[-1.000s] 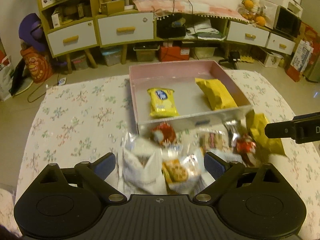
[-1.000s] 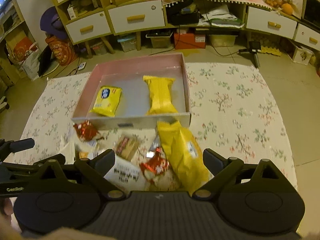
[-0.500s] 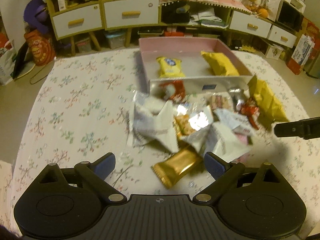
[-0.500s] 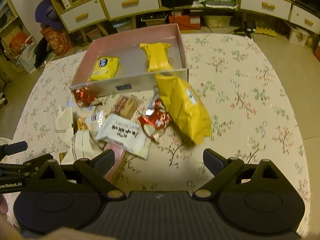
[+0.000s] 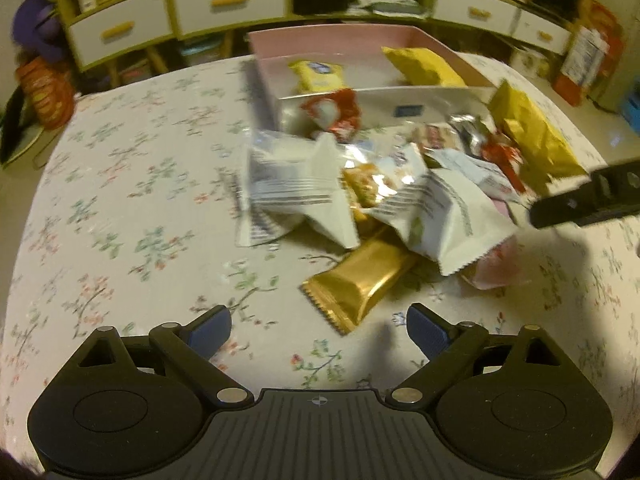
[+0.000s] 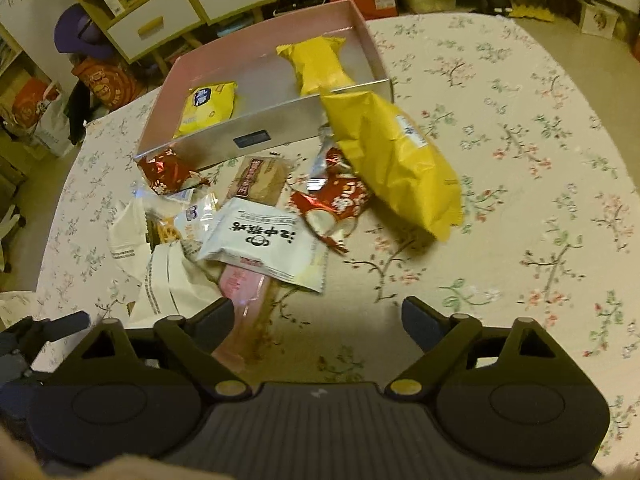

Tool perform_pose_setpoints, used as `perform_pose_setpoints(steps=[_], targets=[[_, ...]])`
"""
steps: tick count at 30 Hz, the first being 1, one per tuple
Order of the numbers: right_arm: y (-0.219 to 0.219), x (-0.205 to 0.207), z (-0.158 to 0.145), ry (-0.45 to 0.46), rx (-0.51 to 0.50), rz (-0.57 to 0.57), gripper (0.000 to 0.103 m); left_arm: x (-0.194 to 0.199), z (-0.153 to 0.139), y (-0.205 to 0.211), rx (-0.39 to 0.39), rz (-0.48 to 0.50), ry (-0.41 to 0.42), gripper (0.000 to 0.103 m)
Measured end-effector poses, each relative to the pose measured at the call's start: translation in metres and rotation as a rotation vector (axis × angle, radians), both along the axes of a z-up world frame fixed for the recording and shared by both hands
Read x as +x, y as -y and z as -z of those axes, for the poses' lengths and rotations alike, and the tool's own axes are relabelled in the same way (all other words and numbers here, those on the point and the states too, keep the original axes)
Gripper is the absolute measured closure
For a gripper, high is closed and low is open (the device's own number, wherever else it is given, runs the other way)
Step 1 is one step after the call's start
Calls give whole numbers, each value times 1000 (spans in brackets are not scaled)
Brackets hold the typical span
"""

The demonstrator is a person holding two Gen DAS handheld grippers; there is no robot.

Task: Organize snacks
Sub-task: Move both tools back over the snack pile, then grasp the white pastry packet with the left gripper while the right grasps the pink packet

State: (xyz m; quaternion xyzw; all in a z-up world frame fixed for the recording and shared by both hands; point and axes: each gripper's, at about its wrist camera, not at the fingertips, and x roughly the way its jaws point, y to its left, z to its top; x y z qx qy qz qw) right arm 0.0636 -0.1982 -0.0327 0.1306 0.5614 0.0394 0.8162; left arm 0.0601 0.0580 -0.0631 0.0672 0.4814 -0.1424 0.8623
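Covering the table, a floral cloth [image 6: 500, 128] bears scattered snack packets [image 6: 260, 240].

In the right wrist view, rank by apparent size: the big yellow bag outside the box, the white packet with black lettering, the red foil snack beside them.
1. big yellow bag
2. white packet
3. red foil snack

The packet lies nearer the camera, so its gap from the bag may be understated.

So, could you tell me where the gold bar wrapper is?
In the left wrist view, the gold bar wrapper lies on the tablecloth at the pile's near edge, partly under a white packet.
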Motion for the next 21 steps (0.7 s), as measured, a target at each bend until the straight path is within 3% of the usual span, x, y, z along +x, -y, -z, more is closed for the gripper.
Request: perform_pose_setpoints(steps=[3, 7, 8, 21], targets=[[-4, 6, 4, -12, 18, 3, 26, 5, 1, 6, -20, 45, -7, 16], [-9, 16, 9, -35, 40, 7, 41, 13, 7, 15, -31, 93, -32, 46], [-9, 18, 9, -35, 43, 7, 41, 15, 9, 18, -19, 99, -37, 48], [-33, 30, 14, -51, 62, -2, 48, 24, 11, 27, 21, 169, -1, 53]])
